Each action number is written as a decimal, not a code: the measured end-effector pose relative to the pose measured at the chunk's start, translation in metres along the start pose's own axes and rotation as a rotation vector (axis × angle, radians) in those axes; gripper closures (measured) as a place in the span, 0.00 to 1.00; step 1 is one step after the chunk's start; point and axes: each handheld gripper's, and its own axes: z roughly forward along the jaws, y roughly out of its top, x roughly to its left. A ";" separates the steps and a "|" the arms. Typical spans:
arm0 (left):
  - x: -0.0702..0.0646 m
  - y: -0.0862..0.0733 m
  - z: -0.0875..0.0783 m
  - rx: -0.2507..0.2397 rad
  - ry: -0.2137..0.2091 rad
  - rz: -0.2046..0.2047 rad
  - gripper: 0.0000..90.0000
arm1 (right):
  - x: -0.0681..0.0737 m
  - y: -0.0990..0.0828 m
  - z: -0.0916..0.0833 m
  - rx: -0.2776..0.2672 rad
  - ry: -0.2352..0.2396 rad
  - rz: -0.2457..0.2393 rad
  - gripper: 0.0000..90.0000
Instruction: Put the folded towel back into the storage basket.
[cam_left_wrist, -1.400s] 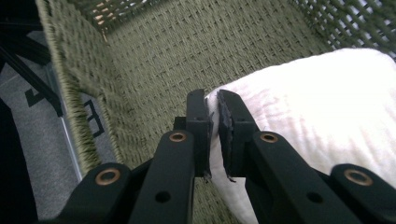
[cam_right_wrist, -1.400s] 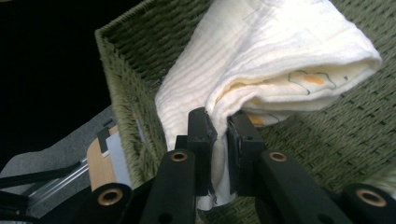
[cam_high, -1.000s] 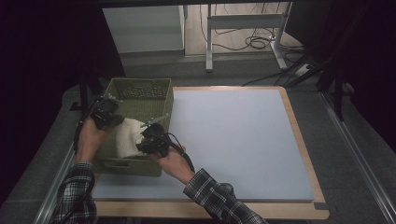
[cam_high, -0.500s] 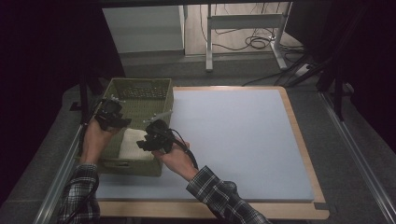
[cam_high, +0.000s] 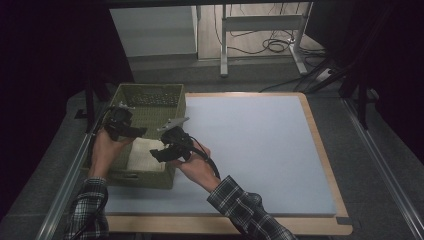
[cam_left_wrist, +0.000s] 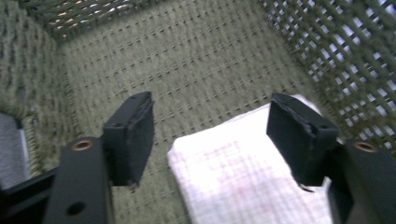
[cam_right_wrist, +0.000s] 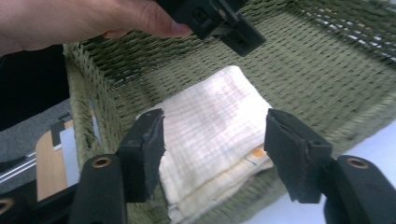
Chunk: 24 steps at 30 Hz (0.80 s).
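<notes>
A green woven basket (cam_high: 150, 96) stands at the left end of the table, and a folded cream checked cloth (cam_high: 142, 153) lies flat in its near half. My left gripper (cam_high: 138, 131) hangs over the basket's left side. Its jaws have just been opening and stand open above the cloth (cam_left_wrist: 233, 182), gripping nothing. My right gripper (cam_high: 156, 153) hovers at the basket's right wall. Its jaws have also just been opening and are open over the cloth (cam_right_wrist: 210, 116) without touching it. In the right gripper view the left gripper (cam_right_wrist: 219, 18) shows at the top.
A pale blue mat (cam_high: 260, 150) covers the wooden-edged table to the right of the basket. A metal rail (cam_high: 65, 200) runs along the left side. Desk legs and cables (cam_high: 270, 45) stand beyond the far edge.
Both grippers' jaws went from shut to open, letting go of the cloth, which now lies flat in the basket. The right gripper lifted a little and drew to the right.
</notes>
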 end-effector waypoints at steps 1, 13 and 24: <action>-0.001 0.000 0.000 -0.004 -0.006 -0.005 0.32 | -0.002 -0.001 -0.002 -0.002 -0.004 -0.004 0.39; -0.019 0.011 0.001 -0.031 -0.066 -0.007 0.22 | -0.022 -0.014 -0.027 -0.012 -0.040 -0.030 0.29; -0.041 0.020 0.000 -0.059 -0.129 -0.005 0.15 | -0.037 -0.032 -0.051 -0.015 -0.059 -0.037 0.23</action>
